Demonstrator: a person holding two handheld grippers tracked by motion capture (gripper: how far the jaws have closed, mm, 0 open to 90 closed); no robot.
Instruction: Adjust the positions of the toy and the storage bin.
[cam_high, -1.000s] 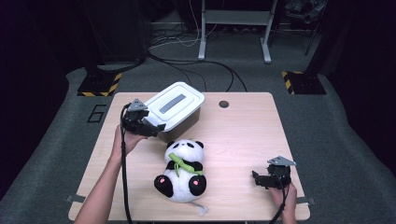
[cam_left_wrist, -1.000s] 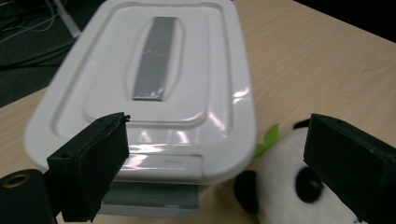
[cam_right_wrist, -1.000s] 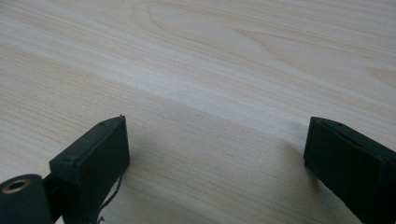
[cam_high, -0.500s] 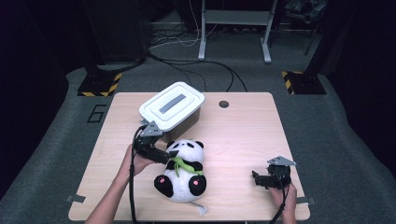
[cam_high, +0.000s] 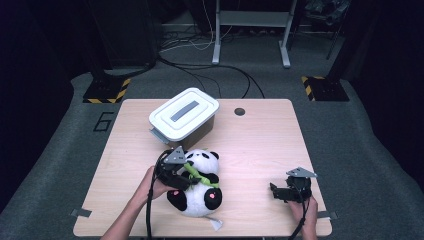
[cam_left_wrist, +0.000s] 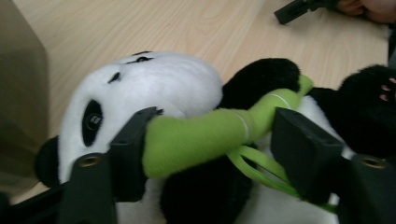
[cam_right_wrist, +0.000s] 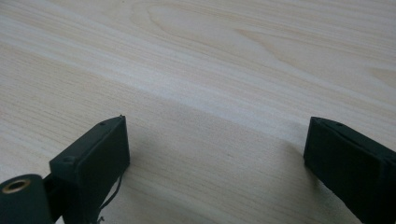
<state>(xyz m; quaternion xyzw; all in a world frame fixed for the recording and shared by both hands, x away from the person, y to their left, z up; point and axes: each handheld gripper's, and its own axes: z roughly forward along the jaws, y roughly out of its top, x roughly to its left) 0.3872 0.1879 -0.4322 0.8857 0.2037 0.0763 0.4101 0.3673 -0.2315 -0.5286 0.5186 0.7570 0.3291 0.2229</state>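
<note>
Light wood table (cam_high: 260, 150) on grey carpet (cam_high: 350, 130) — room beyond is dark. Black-and-yellow hazard-striped bases (cam_high: 106, 92) far left and far right. Grey metal stand legs (cam_high: 250, 35) at far centre; black cables (cam_high: 210, 75) trail across the floor.

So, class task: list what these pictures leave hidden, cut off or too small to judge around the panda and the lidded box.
- Box contents: the white lid covers the box in the high view.
- Panda underside: it lies on the table.
- Right pad's contact with the green bamboo stick: in the left gripper view I cannot tell whether the left claw presses on it.
- Dark round mark on the table: too small to identify.
</note>
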